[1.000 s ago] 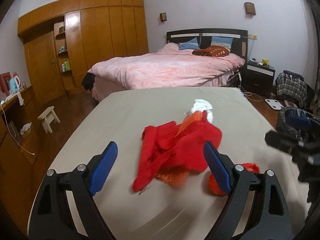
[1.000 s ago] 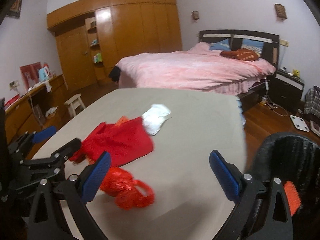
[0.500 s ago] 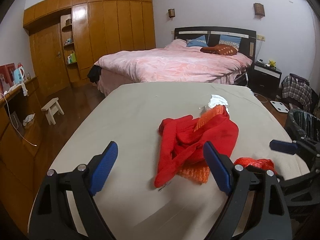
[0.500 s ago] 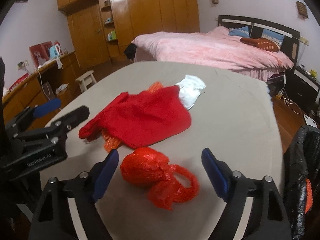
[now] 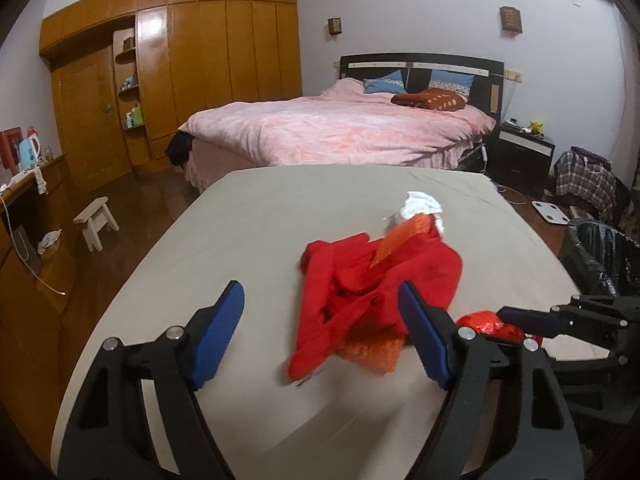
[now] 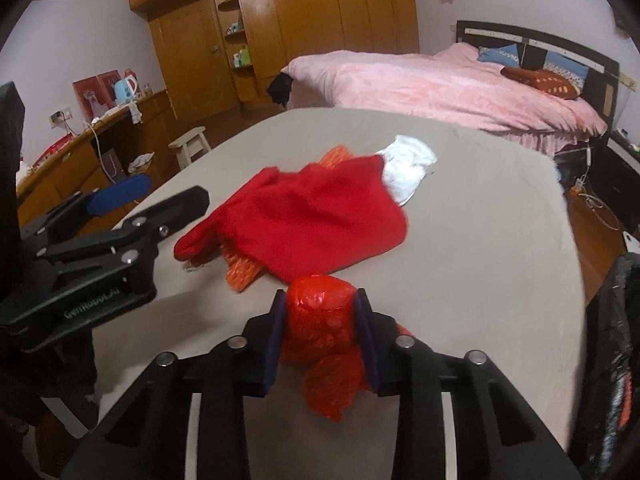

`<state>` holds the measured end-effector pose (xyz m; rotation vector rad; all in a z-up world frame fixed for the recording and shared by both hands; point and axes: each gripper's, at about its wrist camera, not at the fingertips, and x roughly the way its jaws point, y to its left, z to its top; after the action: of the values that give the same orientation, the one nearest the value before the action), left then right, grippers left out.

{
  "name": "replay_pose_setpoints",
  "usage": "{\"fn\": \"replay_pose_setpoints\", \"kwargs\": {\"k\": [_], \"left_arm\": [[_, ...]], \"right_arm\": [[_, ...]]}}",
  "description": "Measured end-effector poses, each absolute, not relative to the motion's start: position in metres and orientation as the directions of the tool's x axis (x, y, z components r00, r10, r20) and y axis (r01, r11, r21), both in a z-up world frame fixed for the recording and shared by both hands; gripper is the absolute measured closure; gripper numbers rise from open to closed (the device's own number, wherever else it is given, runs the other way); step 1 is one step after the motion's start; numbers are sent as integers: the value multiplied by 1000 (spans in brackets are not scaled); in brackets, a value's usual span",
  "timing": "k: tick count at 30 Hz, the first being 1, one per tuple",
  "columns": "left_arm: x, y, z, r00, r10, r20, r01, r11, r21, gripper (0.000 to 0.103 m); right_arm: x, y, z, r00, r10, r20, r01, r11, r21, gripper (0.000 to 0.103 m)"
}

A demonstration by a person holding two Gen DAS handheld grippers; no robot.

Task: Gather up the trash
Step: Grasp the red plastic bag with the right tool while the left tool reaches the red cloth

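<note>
Since the earlier frame the right gripper (image 6: 320,316) has just been closing; its jaws now clench the red plastic bag (image 6: 320,320) on the grey table (image 6: 480,240). The left gripper (image 5: 320,332) has narrowed slightly, spread wide, holding nothing, red cloth (image 5: 376,284) just ahead. One red bag, one red cloth, one orange net (image 6: 240,272), one white wad (image 6: 408,168), one black-lined bin (image 5: 600,256).

Black claw (image 6: 320,320), blue pads (image 5: 420,330), silver screws.
</note>
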<state>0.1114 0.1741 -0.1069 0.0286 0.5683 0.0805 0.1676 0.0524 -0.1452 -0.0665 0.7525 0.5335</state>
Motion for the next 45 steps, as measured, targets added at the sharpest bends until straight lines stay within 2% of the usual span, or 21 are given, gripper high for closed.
{"fn": "replay_pose_setpoints", "kwargs": {"k": [3, 12, 13, 14, 17, 19, 24, 26, 29, 33, 41, 43, 45], "left_arm": [[114, 165, -107, 842, 57, -536, -41, 998, 43, 32], [132, 142, -116, 828, 16, -560, 8, 999, 40, 42], [132, 142, -117, 827, 19, -561, 6, 999, 42, 42], [131, 143, -118, 825, 23, -564, 3, 999, 45, 42], [130, 146, -120, 821, 30, -570, -7, 999, 43, 42], [129, 150, -120, 821, 36, -570, -15, 999, 42, 42], [130, 152, -122, 817, 35, -575, -20, 999, 32, 42], [131, 150, -121, 819, 27, -573, -12, 999, 31, 42], [134, 147, -121, 817, 8, -577, 8, 1000, 25, 52], [136, 141, -123, 811, -20, -585, 38, 999, 19, 65], [148, 134, -127, 801, -3, -598, 27, 999, 31, 68], [151, 133, -128, 794, -3, -607, 27, 999, 31, 85], [153, 130, -130, 788, -8, -616, 37, 999, 35, 95]], "right_arm": [[174, 41, -140, 622, 424, -658, -456, 880, 136, 81], [186, 20, -146, 632, 393, -668, -408, 901, 145, 78], [187, 20, -147, 630, 394, -669, -411, 900, 144, 72], [186, 21, -148, 627, 397, -670, -415, 898, 144, 60], [185, 24, -150, 620, 402, -674, -431, 892, 136, 42], [185, 28, -154, 616, 391, -684, -434, 893, 120, 34], [192, 28, -163, 580, 387, -717, -429, 893, 135, 35], [195, 28, -166, 561, 382, -734, -430, 892, 135, 55], [195, 25, -164, 567, 397, -722, -431, 890, 151, 61], [191, 15, -150, 610, 384, -693, -416, 900, 133, 62], [191, -4, -137, 652, 363, -666, -384, 915, 124, 62], [191, -8, -136, 655, 362, -663, -378, 917, 127, 62], [191, -11, -135, 656, 365, -660, -371, 918, 139, 62]]}}
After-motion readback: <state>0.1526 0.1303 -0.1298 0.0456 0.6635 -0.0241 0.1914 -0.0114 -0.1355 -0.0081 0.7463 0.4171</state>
